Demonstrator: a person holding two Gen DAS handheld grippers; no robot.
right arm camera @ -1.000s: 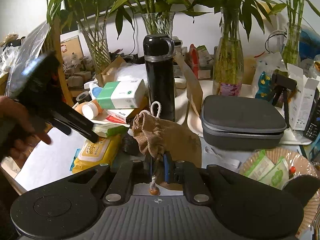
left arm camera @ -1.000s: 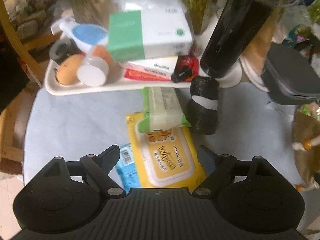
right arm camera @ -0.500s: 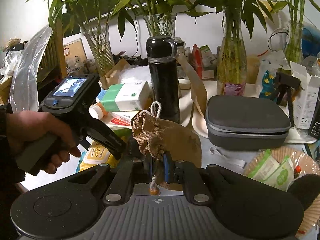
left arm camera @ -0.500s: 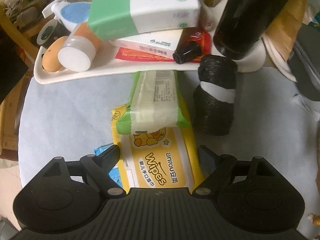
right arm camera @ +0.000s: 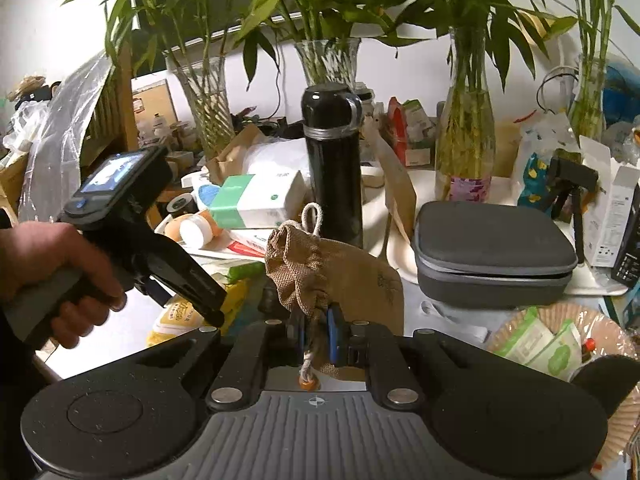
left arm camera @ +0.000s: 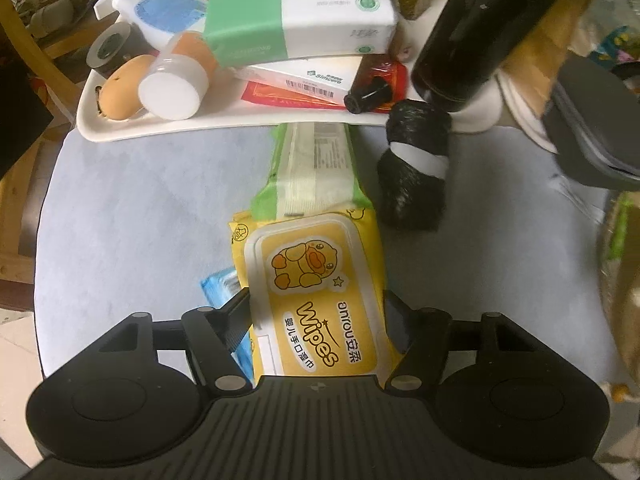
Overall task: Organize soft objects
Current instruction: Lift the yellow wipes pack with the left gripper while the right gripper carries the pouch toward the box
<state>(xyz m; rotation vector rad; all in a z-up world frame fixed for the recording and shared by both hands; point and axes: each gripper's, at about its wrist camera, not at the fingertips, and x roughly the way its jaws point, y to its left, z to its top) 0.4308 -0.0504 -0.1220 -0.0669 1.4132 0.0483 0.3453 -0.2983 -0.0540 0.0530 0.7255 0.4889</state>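
A yellow wipes pack [left arm camera: 308, 264] lies on the pale table, over a blue pack [left arm camera: 220, 284] and beside a green pack [left arm camera: 316, 168]. My left gripper [left arm camera: 316, 304] points straight down over it, jaws closing, with a pad touching each long side of the pack. In the right wrist view, a hand [right arm camera: 52, 272] holds the left gripper [right arm camera: 208, 304] down on the yellow pack [right arm camera: 180, 316]. My right gripper [right arm camera: 316, 320] is shut on the neck and cord of a burlap drawstring bag [right arm camera: 320, 268], held up off the table.
A white tray [left arm camera: 160, 128] behind the packs carries a green-and-white tissue box [left arm camera: 296, 12], jars and boxes. A black wrapped roll [left arm camera: 416, 172] and a black flask [right arm camera: 334, 168] stand to the right. A grey case [right arm camera: 492, 256], vases and a basket [right arm camera: 600, 320] crowd the far right.
The left gripper slid along and came down over the yellow pack, and its jaws narrowed until they met the pack's sides. The right gripper and the burlap bag stayed still.
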